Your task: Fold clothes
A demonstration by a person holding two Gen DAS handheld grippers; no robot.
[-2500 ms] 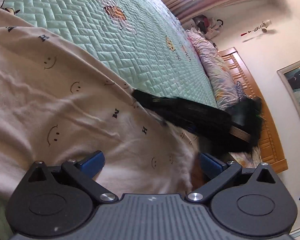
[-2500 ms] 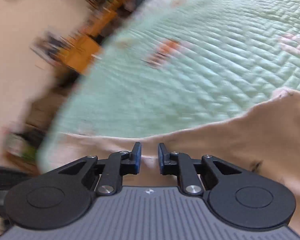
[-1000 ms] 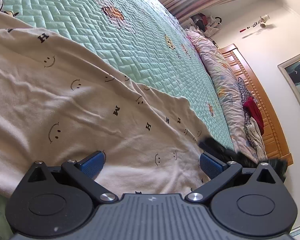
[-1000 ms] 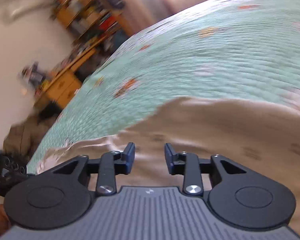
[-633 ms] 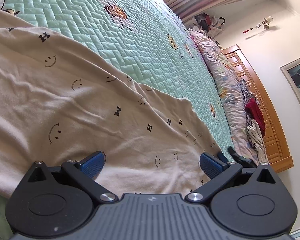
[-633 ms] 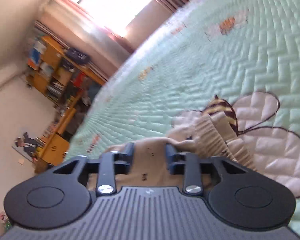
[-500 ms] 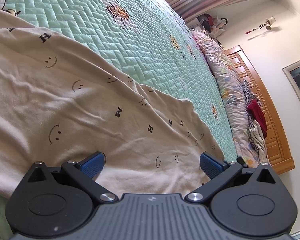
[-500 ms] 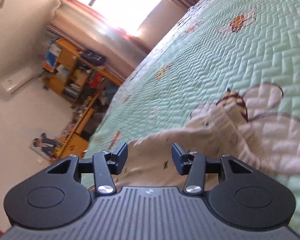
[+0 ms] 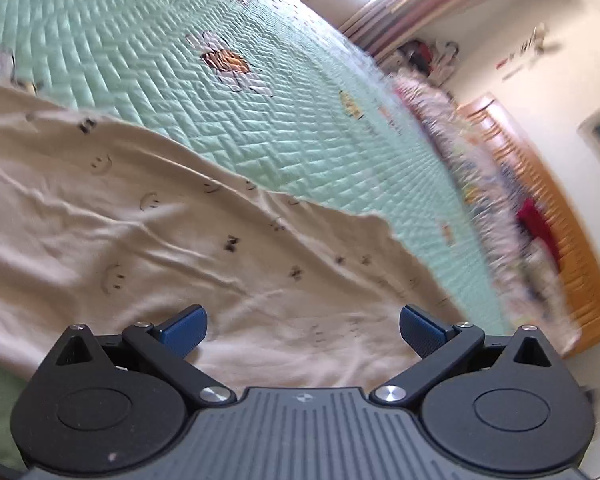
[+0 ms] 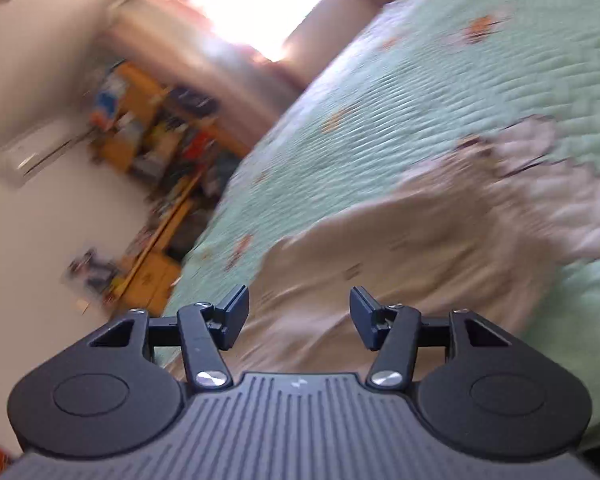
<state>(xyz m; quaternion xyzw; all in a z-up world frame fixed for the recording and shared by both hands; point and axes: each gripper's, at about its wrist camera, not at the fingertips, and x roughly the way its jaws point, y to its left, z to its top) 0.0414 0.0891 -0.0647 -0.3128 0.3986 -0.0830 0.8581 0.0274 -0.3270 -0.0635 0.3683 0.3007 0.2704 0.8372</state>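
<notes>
**Beige garment flat on the bed, both grippers let go**

The beige garment (image 9: 148,240) lies spread across the near side of the mint-green quilt (image 9: 188,104), printed with small smiley faces and dark letters, its surface creased in long soft wrinkles. Its far edge runs diagonally over the quilt, ending in a corner toward the wooden headboard (image 9: 568,248) side. Beyond that edge, an embroidered bee (image 9: 228,62) sits on bare quilt, well apart from the cloth.

The left gripper (image 9: 302,326) hangs over the garment with its blue pads (image 9: 184,326) spread wide, nothing pinched between them; the cloth lies below, released.

Over on the other camera, the picture is smeared by blur. The right gripper (image 10: 299,318) has its jaws opening, and the garment (image 10: 400,264) shows through the gap, but neither pad presses on it. From here the cloth bunches up toward the right, against a pale embroidered patch (image 10: 560,184) of the quilt (image 10: 420,92). Past the quilt's left edge stand cluttered orange shelves (image 10: 160,128) along the wall, and a bright window (image 10: 252,4) glares above them.
</notes>
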